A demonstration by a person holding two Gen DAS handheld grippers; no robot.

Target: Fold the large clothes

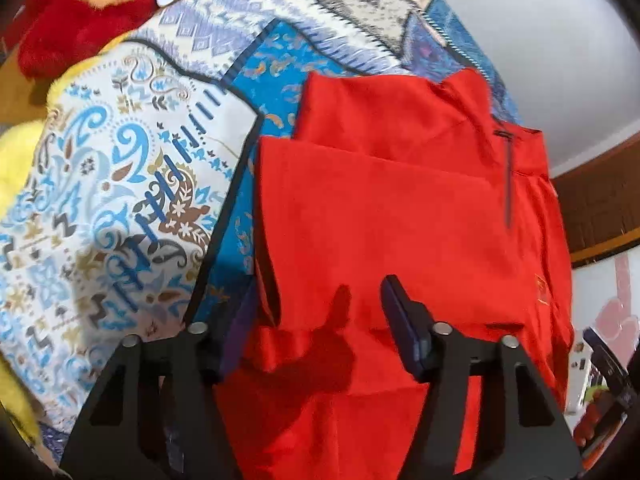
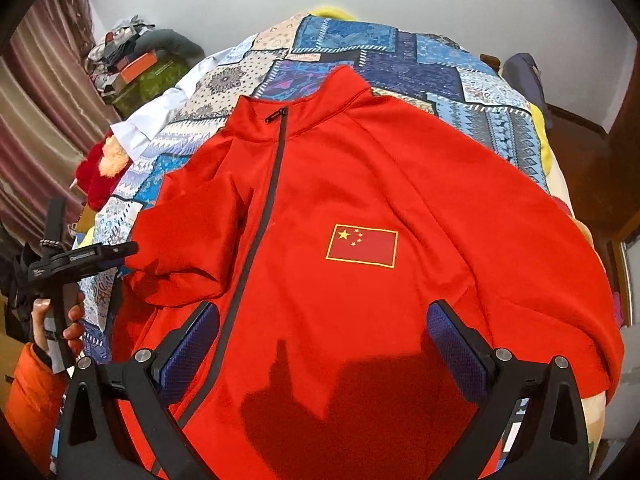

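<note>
A large red zip jacket point(image 2: 360, 200) with a flag patch point(image 2: 362, 245) lies front up on a patterned bedspread point(image 2: 420, 68). Its left sleeve point(image 2: 188, 240) is folded in over the chest. In the left wrist view the jacket point(image 1: 400, 208) fills the right half, with the folded sleeve layer on top. My left gripper point(image 1: 316, 320) is open above the jacket's left edge, holding nothing. It also shows in the right wrist view point(image 2: 96, 256) at the bed's left side. My right gripper point(image 2: 324, 344) is open just above the jacket's lower front, empty.
A red and orange plush toy point(image 2: 100, 168) lies at the bed's left edge, also in the left wrist view point(image 1: 80, 12). A yellow blanket point(image 1: 16, 160) lies under the bedspread. A cluttered pile point(image 2: 132, 64) stands by the curtain. A wooden frame point(image 2: 592, 168) borders the right.
</note>
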